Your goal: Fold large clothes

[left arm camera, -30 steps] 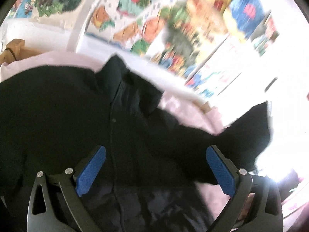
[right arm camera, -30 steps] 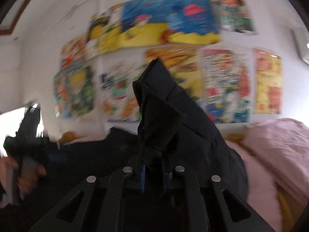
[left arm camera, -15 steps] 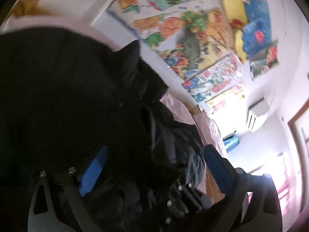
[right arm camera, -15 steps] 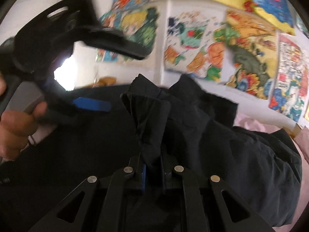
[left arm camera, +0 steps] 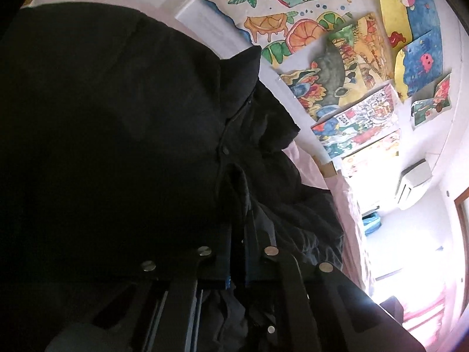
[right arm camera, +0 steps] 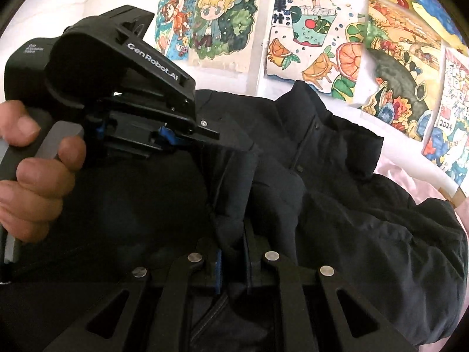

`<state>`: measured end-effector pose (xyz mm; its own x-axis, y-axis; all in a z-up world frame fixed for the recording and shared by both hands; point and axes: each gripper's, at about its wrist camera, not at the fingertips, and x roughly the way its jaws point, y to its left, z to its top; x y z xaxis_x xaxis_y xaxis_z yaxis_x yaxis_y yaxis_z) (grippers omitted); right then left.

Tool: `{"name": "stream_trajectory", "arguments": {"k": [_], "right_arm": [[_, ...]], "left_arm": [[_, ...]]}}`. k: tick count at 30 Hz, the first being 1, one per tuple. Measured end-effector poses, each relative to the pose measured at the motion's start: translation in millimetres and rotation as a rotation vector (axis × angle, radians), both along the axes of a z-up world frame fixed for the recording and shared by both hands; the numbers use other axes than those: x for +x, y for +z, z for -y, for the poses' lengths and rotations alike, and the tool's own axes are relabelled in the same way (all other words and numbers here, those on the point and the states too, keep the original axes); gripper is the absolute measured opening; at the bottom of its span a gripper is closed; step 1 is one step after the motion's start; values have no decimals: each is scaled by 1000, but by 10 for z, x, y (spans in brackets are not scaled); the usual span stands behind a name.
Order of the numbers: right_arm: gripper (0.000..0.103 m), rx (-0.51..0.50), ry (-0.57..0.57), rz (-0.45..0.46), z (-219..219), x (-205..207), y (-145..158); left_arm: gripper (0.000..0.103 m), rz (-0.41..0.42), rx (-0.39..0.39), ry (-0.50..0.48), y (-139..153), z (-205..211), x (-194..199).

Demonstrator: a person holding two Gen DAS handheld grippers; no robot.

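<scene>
1. Right gripper [right arm camera: 231, 252], at six o'clock in its view, is clenched on a fold of the black jacket [right arm camera: 337, 205].
2. Left gripper [left arm camera: 237, 252] pinches the same puffy, matte jacket, snaps along its placket.
3. Jacket sprawls on a pink bedsheet [right arm camera: 410, 176].
4. Colourful paper drawings [right arm camera: 316, 44] at twelve o'clock.
</scene>
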<state>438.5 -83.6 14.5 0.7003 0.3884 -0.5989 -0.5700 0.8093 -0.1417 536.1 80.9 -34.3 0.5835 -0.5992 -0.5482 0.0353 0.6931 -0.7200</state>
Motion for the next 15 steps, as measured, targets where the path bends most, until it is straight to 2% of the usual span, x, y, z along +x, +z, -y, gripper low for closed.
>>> {"name": "stream_trajectory", "arguments": {"k": [4,6,8,10,11,12,15], "right_arm": [[20,29,26,-29,31,24,63],[30,45,39,-38,45,11,104],[35,59,53,-42,59,-19,159],[47,70,55,-36,79,-56,234],[59,81,51,-28,108,-65,282],[63,92,50,-20,129,-74,317],[65,90,2,25,281,-10,436]], "left_arm": [[3,47,111,28,87,29,-32],[3,88,172,55,164,-2,-48],[3,114,229,79,223,-42,-53],[3,135,293,98,265,-76,-60],[3,143,335,111,287,-111,-67],[3,148,370,125,299,-153,-76],[3,154,490,147,320,-270,-97]]}}
